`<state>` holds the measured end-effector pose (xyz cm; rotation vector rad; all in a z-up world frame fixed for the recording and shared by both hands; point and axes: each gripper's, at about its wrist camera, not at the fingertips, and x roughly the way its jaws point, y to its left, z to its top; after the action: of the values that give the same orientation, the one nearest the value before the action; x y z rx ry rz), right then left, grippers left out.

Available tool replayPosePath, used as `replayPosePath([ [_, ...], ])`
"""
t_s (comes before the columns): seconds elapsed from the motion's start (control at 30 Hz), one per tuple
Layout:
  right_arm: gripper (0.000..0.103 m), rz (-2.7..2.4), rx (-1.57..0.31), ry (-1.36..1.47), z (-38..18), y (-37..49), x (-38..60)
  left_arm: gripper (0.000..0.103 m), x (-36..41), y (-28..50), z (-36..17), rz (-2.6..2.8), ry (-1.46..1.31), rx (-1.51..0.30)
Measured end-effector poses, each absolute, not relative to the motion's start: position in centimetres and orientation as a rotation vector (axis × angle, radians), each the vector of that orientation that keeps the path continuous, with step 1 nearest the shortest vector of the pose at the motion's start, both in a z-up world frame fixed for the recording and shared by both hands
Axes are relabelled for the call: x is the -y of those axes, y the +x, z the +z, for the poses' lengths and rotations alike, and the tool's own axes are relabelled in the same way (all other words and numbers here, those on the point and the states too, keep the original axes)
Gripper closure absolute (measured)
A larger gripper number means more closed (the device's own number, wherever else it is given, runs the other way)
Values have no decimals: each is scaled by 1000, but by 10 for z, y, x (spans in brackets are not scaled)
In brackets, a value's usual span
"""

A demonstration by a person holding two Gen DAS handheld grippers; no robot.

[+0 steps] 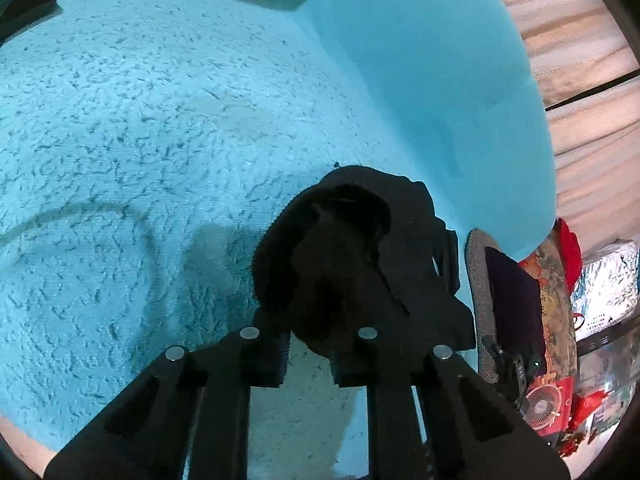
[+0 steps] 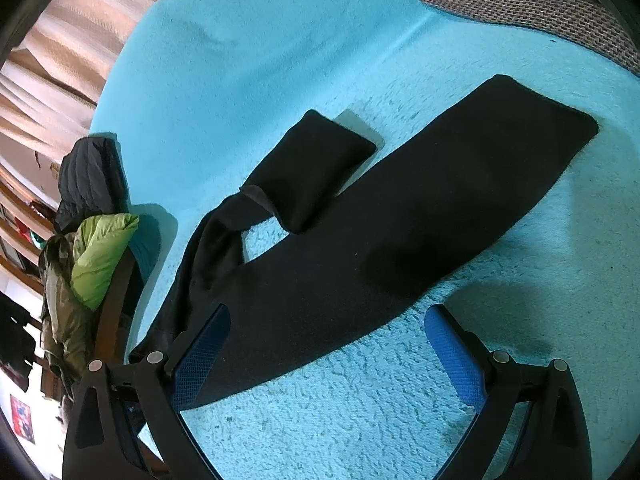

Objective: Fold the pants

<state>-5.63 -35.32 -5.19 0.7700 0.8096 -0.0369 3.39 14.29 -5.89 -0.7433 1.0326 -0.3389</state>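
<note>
A bed under a fuzzy turquoise blanket point(image 2: 360, 420) fills most of both views. On it the black pants point(image 2: 360, 248) lie spread across the middle of the right wrist frame, one leg stretched to the upper right, the other doubled back on itself (upper centre). A grey woven cushion point(image 2: 540, 12) rests at the upper right edge.

My black pants point(image 2: 380, 232) lie spread on the turquoise blanket (one leg doubled back, partly bunched).
</note>
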Motion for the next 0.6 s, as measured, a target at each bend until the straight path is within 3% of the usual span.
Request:
replayPosePath([
  [0.1,5,-76,-692,830,-41,-73,375,90,-141,35,-58,-319,-730,-1029],
  [0.3,3,-104,-682,977,-35,-86,470,91,-135,39,-61,-317,-721,-1025],
  [0.43,4,-96,-722,1216,-63,-88,517,100,-130,40,-57,-299,-680,-1028],
  [0.6,21,-98,-759,1125,-61,-72,518,100,-126,40,-53,-283,-656,-1011],
])
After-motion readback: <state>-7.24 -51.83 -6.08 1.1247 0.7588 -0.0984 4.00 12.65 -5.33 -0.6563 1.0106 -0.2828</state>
